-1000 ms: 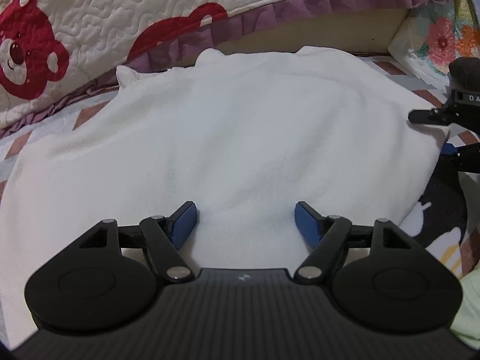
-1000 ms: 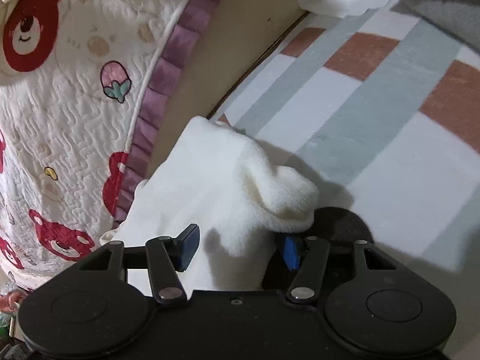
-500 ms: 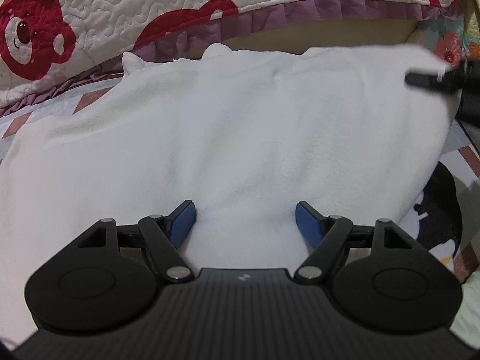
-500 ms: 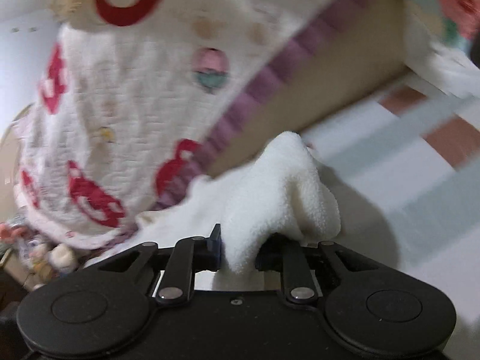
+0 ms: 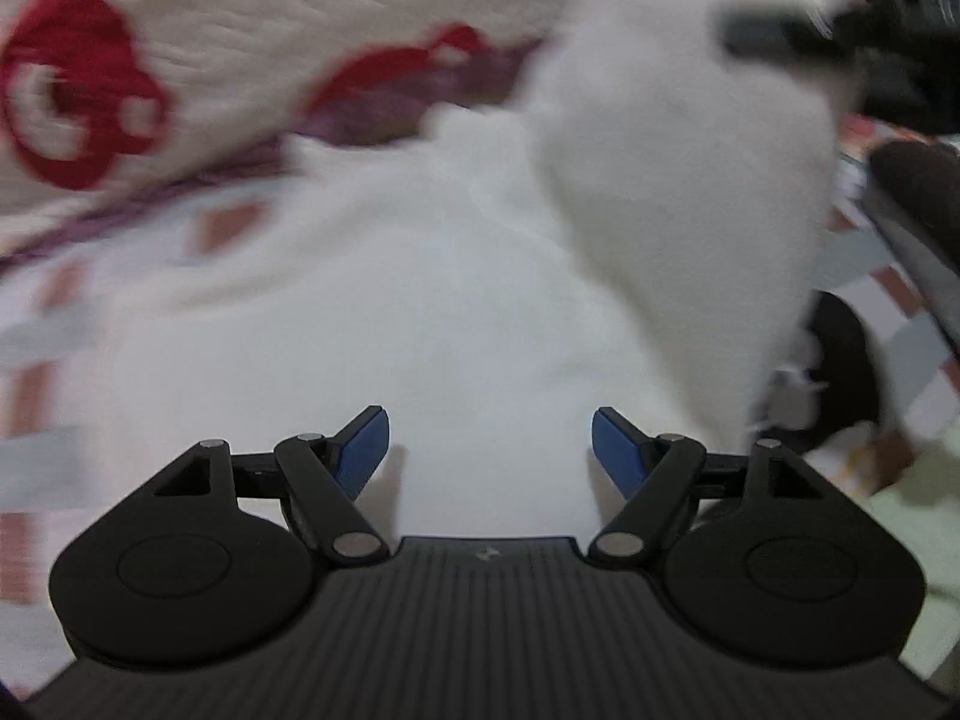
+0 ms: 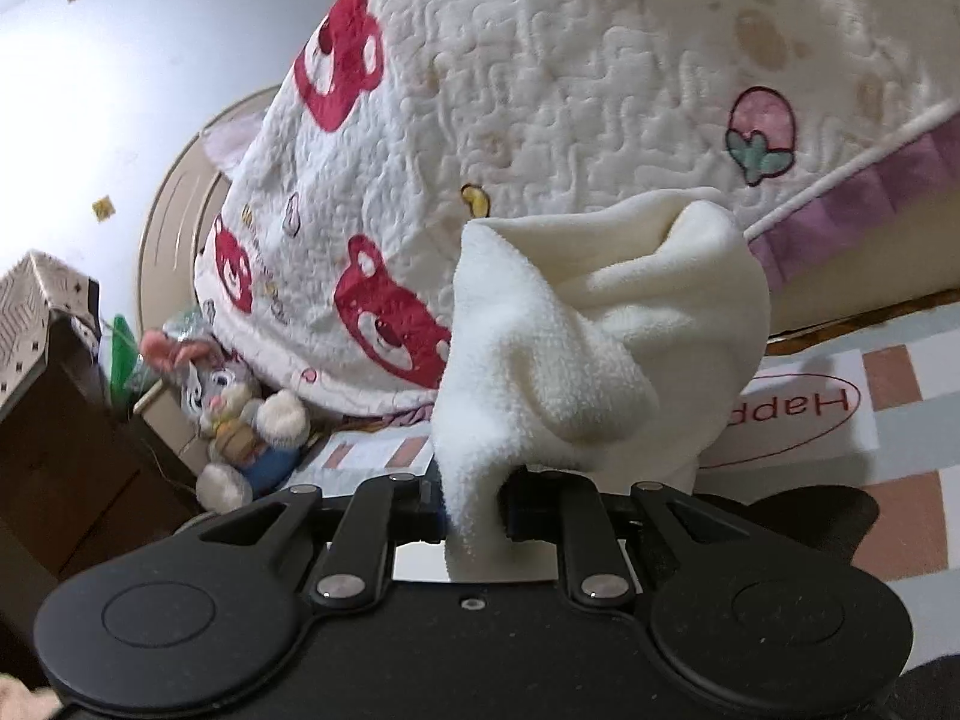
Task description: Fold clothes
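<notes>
In the right wrist view, the right gripper (image 6: 474, 510) has its jaws closed tight on a fold of the white fleece garment (image 6: 576, 348), which bunches up from the lower centre of the frame in front of the quilted bear-print bedspread (image 6: 540, 90). A plush rabbit toy (image 6: 240, 414) sits at the lower left, and a checked floor mat (image 6: 900, 420) fills the right side. In the left wrist view, which is blurred, the left gripper (image 5: 489, 447) has its jaws spread wide with nothing between them, low over the garment (image 5: 420, 330) lying spread across the centre of the frame. At the upper right, a raised part of the garment hangs from the right gripper (image 5: 774, 39), and the bedspread (image 5: 240, 30) runs across the upper left
</notes>
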{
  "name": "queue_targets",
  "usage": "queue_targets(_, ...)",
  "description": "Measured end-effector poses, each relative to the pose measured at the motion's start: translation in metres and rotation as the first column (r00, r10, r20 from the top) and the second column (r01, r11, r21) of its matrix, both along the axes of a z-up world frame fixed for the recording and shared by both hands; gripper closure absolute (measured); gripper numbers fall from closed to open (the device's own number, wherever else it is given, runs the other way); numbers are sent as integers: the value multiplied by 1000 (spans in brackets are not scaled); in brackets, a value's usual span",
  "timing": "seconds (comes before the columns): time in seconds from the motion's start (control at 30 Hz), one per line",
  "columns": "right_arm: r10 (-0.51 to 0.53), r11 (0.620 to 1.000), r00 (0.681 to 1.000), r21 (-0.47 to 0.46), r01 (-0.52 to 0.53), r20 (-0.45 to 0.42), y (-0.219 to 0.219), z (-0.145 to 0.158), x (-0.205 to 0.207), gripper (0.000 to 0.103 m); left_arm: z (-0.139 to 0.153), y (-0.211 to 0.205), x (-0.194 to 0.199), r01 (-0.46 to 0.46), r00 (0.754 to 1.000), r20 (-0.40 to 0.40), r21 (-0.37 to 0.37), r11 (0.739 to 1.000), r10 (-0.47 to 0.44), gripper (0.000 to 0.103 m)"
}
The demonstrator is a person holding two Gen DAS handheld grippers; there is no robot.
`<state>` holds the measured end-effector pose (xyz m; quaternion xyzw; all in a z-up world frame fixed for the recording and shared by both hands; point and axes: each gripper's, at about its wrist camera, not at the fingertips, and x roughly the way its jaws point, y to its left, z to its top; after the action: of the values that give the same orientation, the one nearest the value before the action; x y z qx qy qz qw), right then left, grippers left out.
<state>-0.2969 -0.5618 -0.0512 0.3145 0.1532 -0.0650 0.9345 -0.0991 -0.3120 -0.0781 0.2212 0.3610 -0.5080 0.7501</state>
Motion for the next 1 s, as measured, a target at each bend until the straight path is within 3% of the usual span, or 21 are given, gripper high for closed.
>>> queue_targets(0.07, 14, 1000, 1000, -24, -14, -15, 4, 2, 4, 83, -7, 21, 25, -87, 995, -44, 1, 996, 87, 29)
queue_targets(0.17, 59, 997, 998, -40, -60, -26, 12, 8, 13, 83, -40, 43, 56, -208, 959, -195, 0, 978, 204, 24)
queue_targets(0.33, 245, 958, 963, -126, -258, -108, 53, 20, 56, 83, -44, 77, 79, -313, 898, -355, -101, 944, 259, 25)
queue_targets(0.47, 369, 896, 906, -180, -407, -209, 93, 6, 93, 83, -48, 105, 97, -402, 831, -480, -167, 900, 282, 27)
queue_targets(0.6, 416, 861, 840, -148, -488, -349, 124, -48, 126, 83, -51, 132, 115, -494, 749, -598, -217, 842, 286, 27)
queue_targets(0.73, 400, 850, 836, -190, -492, -377, 135, -57, 124, 83, -52, 152, 129, -564, 670, -700, -263, 783, 248, 28)
queue_targets(0.87, 381, 836, 839, -244, -492, -388, 145, -59, 119, 83, -52, 145, 132, -556, 642, -745, -288, 779, 183, 27)
queue_targets(1.0, 362, 818, 843, -298, -492, -399, 155, -62, 114, 82, -58, 136, 132, -545, 633, -756, -280, 790, 169, 27)
